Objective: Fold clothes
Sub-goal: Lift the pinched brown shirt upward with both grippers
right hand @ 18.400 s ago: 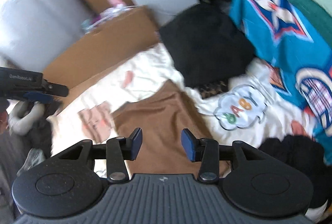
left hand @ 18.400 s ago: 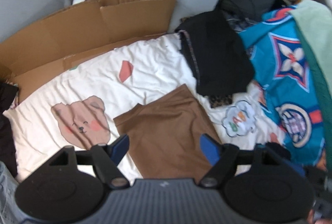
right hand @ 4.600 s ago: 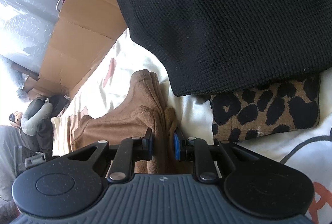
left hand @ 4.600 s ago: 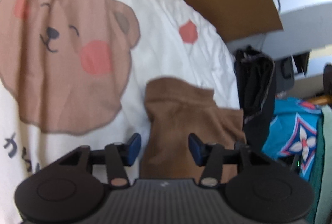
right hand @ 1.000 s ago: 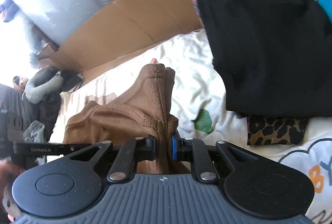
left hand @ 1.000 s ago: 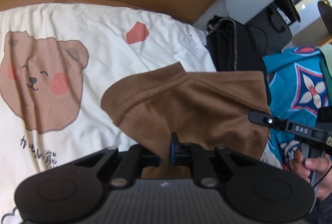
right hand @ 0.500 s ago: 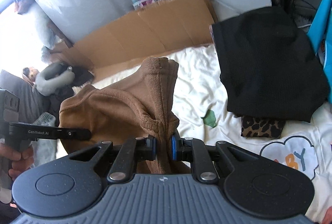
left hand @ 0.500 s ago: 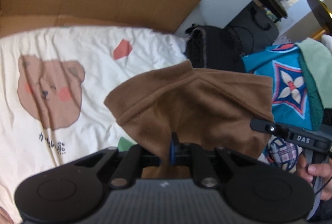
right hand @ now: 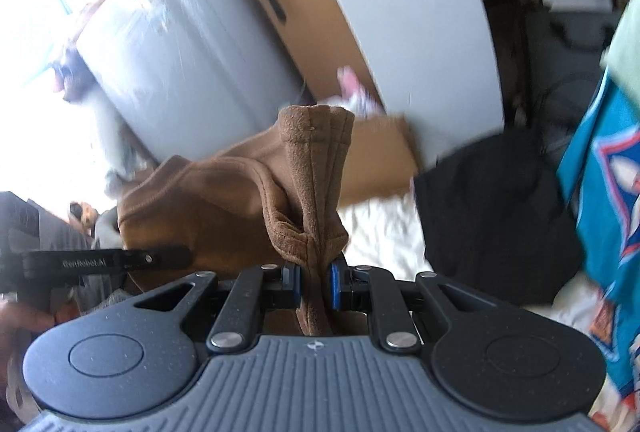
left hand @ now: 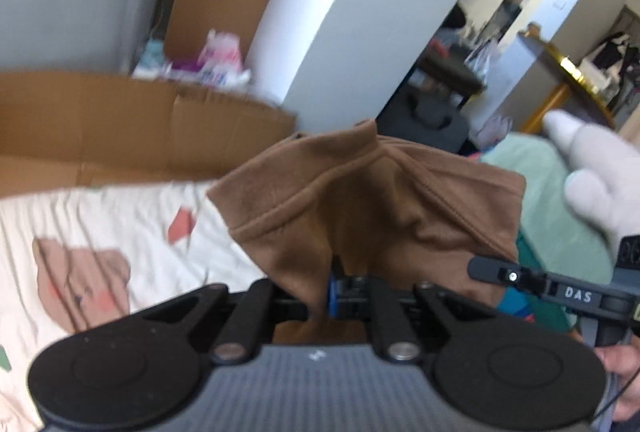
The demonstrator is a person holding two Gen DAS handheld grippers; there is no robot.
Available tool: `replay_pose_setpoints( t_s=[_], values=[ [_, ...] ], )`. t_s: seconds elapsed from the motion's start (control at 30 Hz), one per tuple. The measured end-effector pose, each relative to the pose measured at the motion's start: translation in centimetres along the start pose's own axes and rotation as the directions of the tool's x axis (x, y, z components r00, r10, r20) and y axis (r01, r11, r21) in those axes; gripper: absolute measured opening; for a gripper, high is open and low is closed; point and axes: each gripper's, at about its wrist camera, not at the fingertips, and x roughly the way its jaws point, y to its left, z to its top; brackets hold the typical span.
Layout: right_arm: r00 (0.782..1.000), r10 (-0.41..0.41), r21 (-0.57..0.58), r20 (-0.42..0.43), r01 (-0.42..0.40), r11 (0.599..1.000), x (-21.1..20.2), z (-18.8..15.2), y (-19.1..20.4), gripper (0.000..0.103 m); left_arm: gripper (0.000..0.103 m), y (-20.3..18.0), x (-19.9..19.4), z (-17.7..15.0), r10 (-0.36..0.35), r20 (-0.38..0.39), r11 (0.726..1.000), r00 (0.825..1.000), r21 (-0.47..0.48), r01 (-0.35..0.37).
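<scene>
A brown garment (left hand: 372, 200) hangs in the air between both grippers, lifted off the white bear-print sheet (left hand: 100, 232). My left gripper (left hand: 334, 292) is shut on one bunched edge of it. My right gripper (right hand: 314, 286) is shut on another edge, where the brown garment (right hand: 308, 184) stands up in thick folds between the blue pads. In the left wrist view the right gripper's black arm (left hand: 532, 282) shows at the right, held by a hand. The left gripper's arm (right hand: 104, 260) crosses the left side of the right wrist view.
Flattened cardboard (left hand: 120, 120) lies along the sheet's far edge by a white wall. A folded black garment (right hand: 492, 208) rests on the bed at the right, next to a blue patterned cloth (right hand: 604, 168). A pale green cloth (left hand: 560, 200) is heaped at the right.
Both grippers have risen a good way with the brown garment, which now hangs clear of the sheet. Both views tilt up toward the wall and room.
</scene>
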Motion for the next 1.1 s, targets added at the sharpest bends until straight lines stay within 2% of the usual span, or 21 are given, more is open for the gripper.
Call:
replay_pose_setpoints(
  t_s=[0.17, 0.33, 0.57, 0.7, 0.9, 1.1],
  values=[
    [0.994, -0.039, -0.049, 0.098, 0.044, 0.998, -4.4, 3.3, 2.8, 0.013, 0.008, -4.2, -3.1, 2.6, -0.041, 0.061, 0.997, 0.997, 0.067, 0.037],
    [0.984, -0.062, -0.064, 0.165, 0.073, 0.995, -8.0, 4.9, 4.3, 0.013, 0.008, -7.3, -5.7, 4.7, -0.056, 0.091, 0.993, 0.994, 0.110, 0.046],
    [0.974, -0.057, -0.066, 0.221, 0.074, 0.995, -10.7, 5.3, 4.6, 0.013, 0.008, -10.1, -7.5, 4.8, -0.049, 0.092, 0.986, 0.995, 0.160, 0.033],
    [0.970, -0.056, -0.072, 0.235, 0.075, 0.995, -11.2, 4.9, 4.3, 0.013, 0.008, -11.2, -7.4, 4.6, -0.041, 0.095, 0.984, 0.995, 0.176, 0.023],
    [0.967, -0.063, -0.066, 0.246, 0.082, 0.994, -11.3, 4.3, 2.7, 0.013, 0.008, -11.6, -6.1, 4.5, -0.053, 0.097, 0.989, 0.994, 0.142, 0.039],
    [0.965, -0.094, -0.040, 0.245, 0.106, 0.994, -10.4, 4.3, 0.3, 0.013, 0.008, -12.3, -3.4, 4.6, -0.070, 0.066, 0.982, 0.995, 0.182, 0.057]
  ],
)
